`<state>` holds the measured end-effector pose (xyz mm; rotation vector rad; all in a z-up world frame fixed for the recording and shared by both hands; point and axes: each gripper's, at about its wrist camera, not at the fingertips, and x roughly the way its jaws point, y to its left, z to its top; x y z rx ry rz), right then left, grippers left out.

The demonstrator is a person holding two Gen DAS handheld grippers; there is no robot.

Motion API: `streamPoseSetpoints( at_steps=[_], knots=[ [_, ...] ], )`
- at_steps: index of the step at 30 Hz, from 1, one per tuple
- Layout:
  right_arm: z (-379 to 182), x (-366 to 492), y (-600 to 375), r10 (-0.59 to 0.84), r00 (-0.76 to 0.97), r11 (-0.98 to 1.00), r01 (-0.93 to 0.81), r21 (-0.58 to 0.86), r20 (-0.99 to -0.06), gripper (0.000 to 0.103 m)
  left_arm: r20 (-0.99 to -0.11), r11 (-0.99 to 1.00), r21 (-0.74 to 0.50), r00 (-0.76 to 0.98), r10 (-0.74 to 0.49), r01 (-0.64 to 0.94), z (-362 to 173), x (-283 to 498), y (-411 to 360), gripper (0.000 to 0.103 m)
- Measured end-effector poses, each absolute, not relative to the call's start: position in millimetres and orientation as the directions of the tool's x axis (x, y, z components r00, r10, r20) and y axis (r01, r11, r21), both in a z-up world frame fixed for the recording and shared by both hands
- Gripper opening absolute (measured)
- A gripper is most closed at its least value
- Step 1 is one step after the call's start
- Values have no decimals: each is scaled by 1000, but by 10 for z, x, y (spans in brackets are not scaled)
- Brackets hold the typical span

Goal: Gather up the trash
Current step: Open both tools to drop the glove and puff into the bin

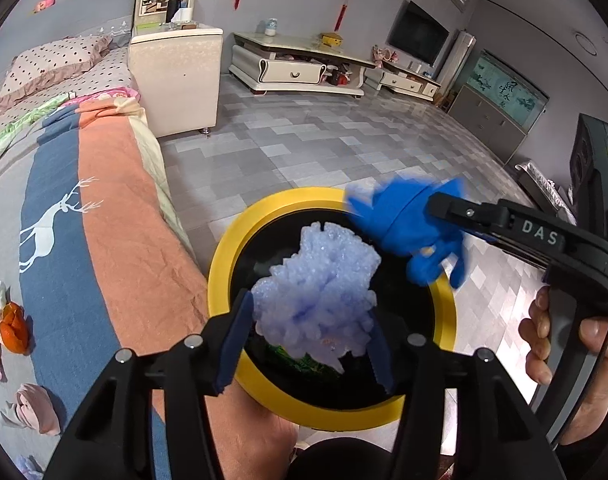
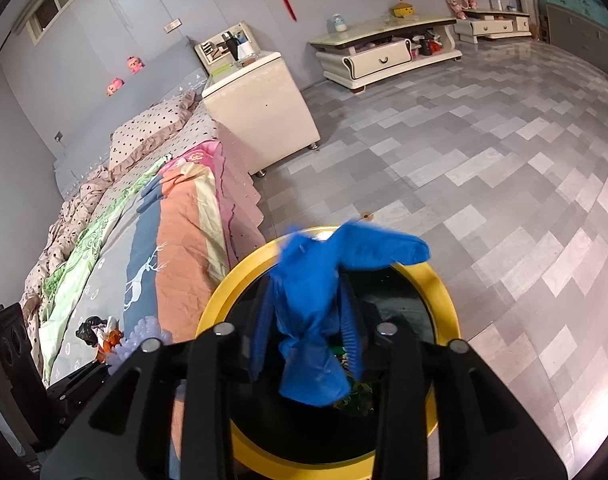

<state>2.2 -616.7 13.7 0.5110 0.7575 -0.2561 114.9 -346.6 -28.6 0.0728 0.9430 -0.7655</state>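
Observation:
A round bin with a yellow rim (image 1: pixel 223 256) and black inside stands on the floor beside the bed; it also shows in the right wrist view (image 2: pixel 444 292). My left gripper (image 1: pixel 308 336) is shut on a pale lilac crumpled foam wad (image 1: pixel 316 280) and holds it over the bin's mouth. My right gripper (image 2: pixel 310 336) is shut on a crumpled blue glove (image 2: pixel 312 300), held over the bin's far right rim; the glove also shows in the left wrist view (image 1: pixel 408 224). Green trash (image 1: pixel 308 364) lies in the bin.
The bed (image 1: pixel 103 200) with a striped deer-print cover lies left of the bin. Orange and pink scraps (image 1: pixel 11 324) lie on it. A cream bedside cabinet (image 1: pixel 175 80) and a low TV stand (image 1: pixel 295 64) stand beyond on the grey tiled floor (image 1: pixel 344 140).

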Motion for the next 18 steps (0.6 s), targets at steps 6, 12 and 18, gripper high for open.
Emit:
streamPoseSetpoints(
  at_steps=[6, 12, 18],
  knots=[
    [151, -37, -6206, -63, 705, 838, 422, 346, -707, 45, -751, 753, -259, 363, -551, 605, -267, 1177, -3384, 70],
    [166, -85, -6201, -78, 704, 832, 436, 343, -706, 53, -749, 768, -252, 384, -540, 589, -238, 1198, -3301, 78],
    [227, -116, -6151, -68, 713, 836, 422, 350, -697, 55, -750, 787, -239, 407, -522, 568, -228, 1250, -3145, 80]
  ],
)
